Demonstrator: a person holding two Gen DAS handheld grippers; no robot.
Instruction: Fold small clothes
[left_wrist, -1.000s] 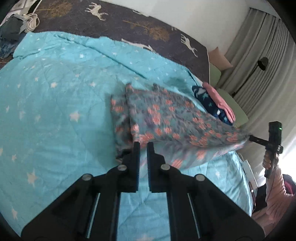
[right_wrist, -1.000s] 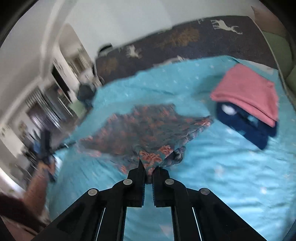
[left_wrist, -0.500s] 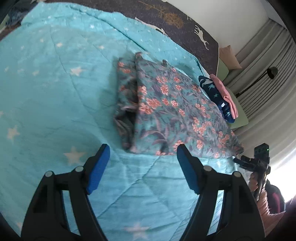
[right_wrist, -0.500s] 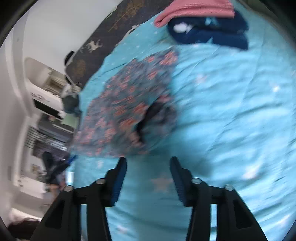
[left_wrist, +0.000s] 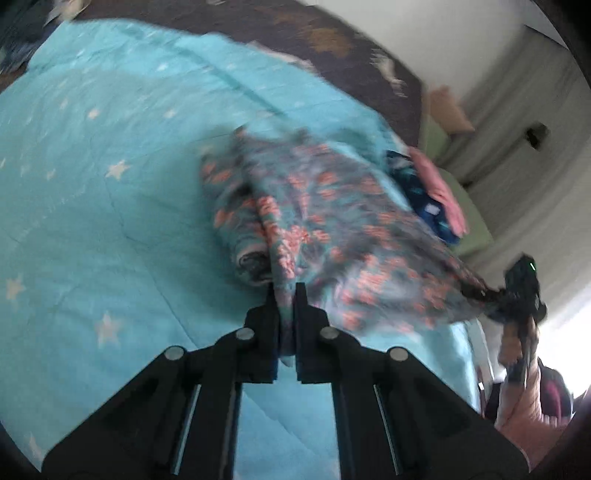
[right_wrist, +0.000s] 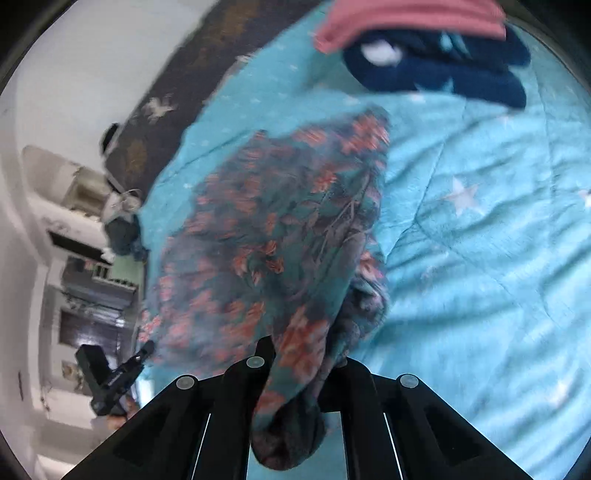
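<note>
A dark teal floral garment (left_wrist: 325, 236) with orange flowers lies partly folded on the turquoise star quilt (left_wrist: 110, 206). My left gripper (left_wrist: 286, 299) is shut on its near edge. In the right wrist view the same garment (right_wrist: 280, 236) hangs stretched and lifted, and my right gripper (right_wrist: 301, 354) is shut on a bunched corner of it. The right gripper also shows in the left wrist view (left_wrist: 517, 291), holding the far corner. The left gripper shows small at the lower left of the right wrist view (right_wrist: 144, 350).
A folded pink garment (right_wrist: 410, 18) lies on a folded navy star garment (right_wrist: 443, 70) at the far side of the quilt (right_wrist: 498, 229). A dark deer-print blanket (left_wrist: 332, 44) covers the head of the bed. Curtains (left_wrist: 524, 122) hang to the right.
Half a second ago both grippers were open above the flat garment. Now both have shut on its opposite ends and lifted it off the quilt.
</note>
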